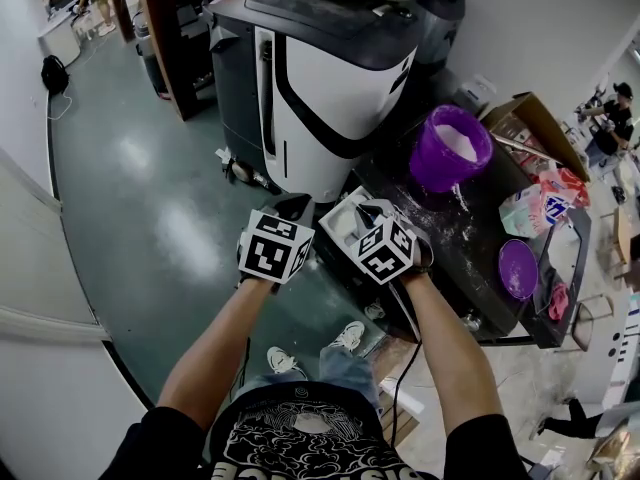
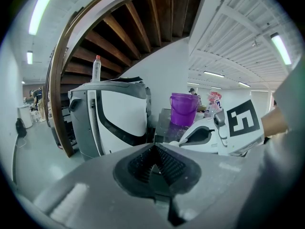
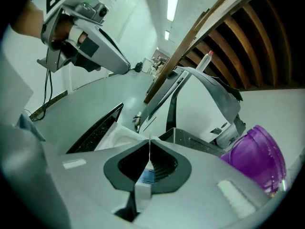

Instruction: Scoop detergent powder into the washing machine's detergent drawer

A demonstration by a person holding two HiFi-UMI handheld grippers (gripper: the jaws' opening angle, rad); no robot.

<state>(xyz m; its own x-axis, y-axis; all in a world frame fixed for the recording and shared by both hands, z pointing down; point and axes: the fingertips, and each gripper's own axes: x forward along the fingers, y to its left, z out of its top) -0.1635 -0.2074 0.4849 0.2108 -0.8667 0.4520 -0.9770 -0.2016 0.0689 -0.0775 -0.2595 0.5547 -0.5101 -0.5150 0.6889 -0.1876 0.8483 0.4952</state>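
A white and black washing machine (image 1: pixel 330 78) stands ahead of both grippers and to their left, with a bottle (image 2: pixel 96 67) on top. The left gripper (image 2: pixel 153 148) has its jaws pressed together at the tips, with nothing between them. Just to its right, the right gripper (image 3: pixel 149 144) has its jaws clamped on a thin white strip (image 3: pixel 142 191), seen edge-on; what the strip belongs to cannot be told. A white tray (image 1: pixel 345 223) lies just ahead of those jaws, at the near edge of a dark table (image 1: pixel 470 238) dusted with powder. Further ahead and to the right of the jaws, a purple bucket (image 1: pixel 440 163) on the table holds white detergent powder (image 1: pixel 458 140). A purple lid (image 1: pixel 517 268) lies well to the right.
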